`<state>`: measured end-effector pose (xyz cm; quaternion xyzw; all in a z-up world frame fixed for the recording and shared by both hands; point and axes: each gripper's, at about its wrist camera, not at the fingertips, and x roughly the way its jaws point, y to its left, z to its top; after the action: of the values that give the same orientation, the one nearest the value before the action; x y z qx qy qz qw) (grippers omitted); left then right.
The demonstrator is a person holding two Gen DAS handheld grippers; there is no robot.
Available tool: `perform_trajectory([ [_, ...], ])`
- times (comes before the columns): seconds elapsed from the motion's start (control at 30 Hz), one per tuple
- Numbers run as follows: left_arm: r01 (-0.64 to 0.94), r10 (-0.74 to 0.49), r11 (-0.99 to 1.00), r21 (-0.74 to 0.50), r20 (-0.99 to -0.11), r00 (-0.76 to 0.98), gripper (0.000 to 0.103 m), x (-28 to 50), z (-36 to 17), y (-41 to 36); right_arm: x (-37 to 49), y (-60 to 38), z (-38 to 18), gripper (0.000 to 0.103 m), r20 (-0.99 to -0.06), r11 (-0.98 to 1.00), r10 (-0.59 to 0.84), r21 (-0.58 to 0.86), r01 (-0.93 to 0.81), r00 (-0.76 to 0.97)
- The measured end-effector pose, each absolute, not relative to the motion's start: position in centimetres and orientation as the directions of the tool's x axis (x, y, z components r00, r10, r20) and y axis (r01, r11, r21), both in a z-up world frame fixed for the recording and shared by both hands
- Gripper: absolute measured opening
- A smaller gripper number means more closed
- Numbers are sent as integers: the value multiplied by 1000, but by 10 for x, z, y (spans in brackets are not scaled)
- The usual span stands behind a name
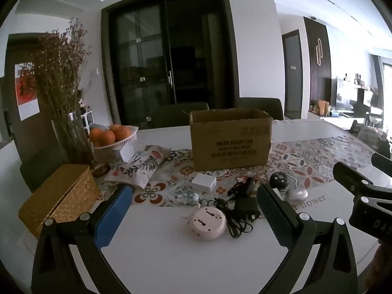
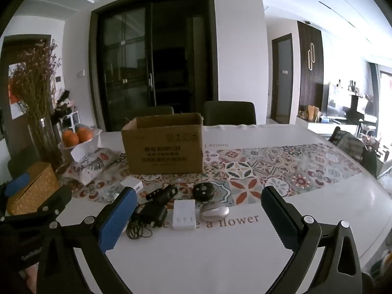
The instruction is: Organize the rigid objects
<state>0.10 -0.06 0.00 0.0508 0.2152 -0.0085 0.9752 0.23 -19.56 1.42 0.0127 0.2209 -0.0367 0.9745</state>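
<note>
1. I see a dining room with a dark glass-door cabinet (image 2: 152, 61) behind two dark chairs, and a white worktop (image 2: 208, 257) crossed by a patterned runner (image 2: 269, 169).
2. One open cardboard box (image 2: 163, 144) stands upright on the runner, mouth up, its long printed side facing me.
3. In front of it I count seven small things: one white adapter block (image 2: 183, 214), one silver mouse (image 2: 214, 212), one round black device (image 2: 203, 191), one black clip-like bracket (image 2: 163, 192), one black charger with coiled cord (image 2: 153, 214), one small white box (image 1: 204, 182), and one round pink gadget (image 1: 207, 223).
4. The white adapter block's long axis runs away from me toward the box; the mouse lies crosswise, just beside it.
5. At the left stand one woven basket (image 1: 58, 196), one floral pouch (image 1: 139, 166), one bowl of oranges (image 1: 114, 138) and one vase of dried flowers (image 1: 63, 78).
6. My left tool (image 1: 193, 210) is spread wide with nothing between its pads, hovering over the pink gadget.
7. My right tool (image 2: 198, 214) is likewise wide and empty, framing the adapter and mouse.
8. The near worktop is bare white; the right half of the runner is open room.
</note>
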Motion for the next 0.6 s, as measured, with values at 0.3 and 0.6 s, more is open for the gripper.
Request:
perform_trajectory([
  [0.3,31,5,996,83,-406,914,103,-1,-7,3,2,-196,13,102,-423,998,-49,22,64,905],
  [0.6,31,4,996,80,-407,913,103,-2,-4,4,3,-195,11,102,-429,998,-48,18,62,902],
])
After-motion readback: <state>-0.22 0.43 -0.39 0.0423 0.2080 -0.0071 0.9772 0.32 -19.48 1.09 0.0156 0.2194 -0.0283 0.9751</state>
